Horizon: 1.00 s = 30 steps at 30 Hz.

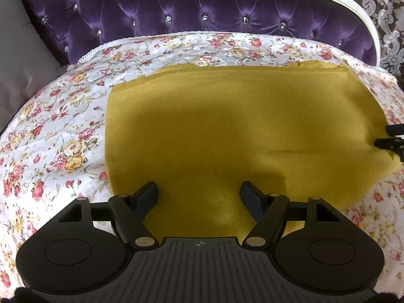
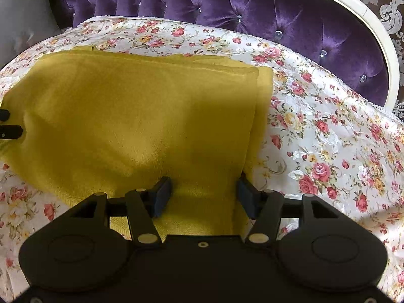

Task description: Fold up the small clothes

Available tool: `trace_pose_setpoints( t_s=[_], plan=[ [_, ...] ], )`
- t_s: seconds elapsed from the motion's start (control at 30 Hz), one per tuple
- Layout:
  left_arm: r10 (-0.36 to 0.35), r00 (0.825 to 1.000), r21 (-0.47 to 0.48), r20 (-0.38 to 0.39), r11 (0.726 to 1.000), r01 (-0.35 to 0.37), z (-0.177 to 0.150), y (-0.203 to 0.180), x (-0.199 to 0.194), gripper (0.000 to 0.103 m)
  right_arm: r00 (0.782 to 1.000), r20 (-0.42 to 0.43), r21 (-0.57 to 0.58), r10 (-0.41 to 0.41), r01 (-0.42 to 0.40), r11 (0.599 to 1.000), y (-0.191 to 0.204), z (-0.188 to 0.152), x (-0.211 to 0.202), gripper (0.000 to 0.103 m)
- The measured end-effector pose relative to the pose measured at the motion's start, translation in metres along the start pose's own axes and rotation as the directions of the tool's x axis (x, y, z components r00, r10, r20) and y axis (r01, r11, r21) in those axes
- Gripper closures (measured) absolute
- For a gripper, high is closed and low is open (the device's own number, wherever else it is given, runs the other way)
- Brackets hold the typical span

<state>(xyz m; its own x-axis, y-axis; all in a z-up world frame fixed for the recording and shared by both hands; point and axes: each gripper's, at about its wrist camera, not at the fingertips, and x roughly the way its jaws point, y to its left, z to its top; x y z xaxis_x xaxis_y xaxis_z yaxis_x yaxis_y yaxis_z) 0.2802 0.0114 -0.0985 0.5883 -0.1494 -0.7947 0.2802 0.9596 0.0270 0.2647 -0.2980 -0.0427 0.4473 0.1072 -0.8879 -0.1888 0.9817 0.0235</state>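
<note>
Garment: mustard-yellow knit cloth (image 1: 240,126) lies flat on the floral bedspread (image 1: 50,126), its far edge toward the purple tufted headboard (image 1: 202,7), layers already doubled along that far edge and down its right side.
Left gripper (image 1: 199,194): tongs spread wide, nothing between them, poised over the cloth's near edge toward its left corner.
Right gripper (image 2: 204,189): tongs apart as well, empty, sitting over the cloth's near edge at its right side, one finger close to the folded border.
Contact: can't tell whether the fingertips touch the knit or hang just above it.
Step in hand: looks like both are lining up to pinch the near hem for a fold toward the headboard.
Doing it well: bite every layer at the near edge, both sides level; the knit looks soft and stretchy, so lift evenly and keep the hem taut between the two.
Watch for: right-hand layers slipping apart, or bedspread fabric caught in the pinch.
Landing: set near edge square on the cloth's far edge.
</note>
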Motion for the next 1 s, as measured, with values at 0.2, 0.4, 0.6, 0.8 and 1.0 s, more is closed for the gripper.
trace_pose_setpoints(
  t_s=[0.2, 0.4, 0.6, 0.8, 1.0],
  plan=[
    [0.005, 0.999, 0.018, 0.043, 1.000, -0.006, -0.008, -0.001, -0.003, 0.031, 1.000, 0.029, -0.008, 0.002, -0.002, 1.000, 0.000, -0.004, -0.002, 0.040],
    [-0.023, 0.998, 0.084, 0.052, 0.996, 0.019, -0.021, -0.001, -0.015, 0.031, 0.998, 0.060, -0.048, -0.029, 0.032, 0.998, 0.003, -0.013, -0.013, 0.040],
    [-0.065, 0.998, 0.184, 0.011, 0.981, 0.061, -0.028, 0.002, -0.031, 0.032, 0.998, 0.044, -0.042, -0.053, 0.054, 0.998, -0.004, -0.021, -0.031, 0.040],
    [-0.089, 0.990, 0.127, 0.109, 0.989, 0.075, -0.012, -0.013, -0.045, 0.033, 0.977, 0.212, -0.051, 0.026, -0.015, 0.999, 0.029, -0.015, -0.048, 0.040],
    [-0.131, 0.983, 0.167, 0.131, 0.980, 0.109, 0.002, -0.048, -0.034, 0.033, 0.976, 0.203, -0.124, 0.074, -0.050, 0.991, 0.059, -0.025, -0.024, 0.039]
  ],
)
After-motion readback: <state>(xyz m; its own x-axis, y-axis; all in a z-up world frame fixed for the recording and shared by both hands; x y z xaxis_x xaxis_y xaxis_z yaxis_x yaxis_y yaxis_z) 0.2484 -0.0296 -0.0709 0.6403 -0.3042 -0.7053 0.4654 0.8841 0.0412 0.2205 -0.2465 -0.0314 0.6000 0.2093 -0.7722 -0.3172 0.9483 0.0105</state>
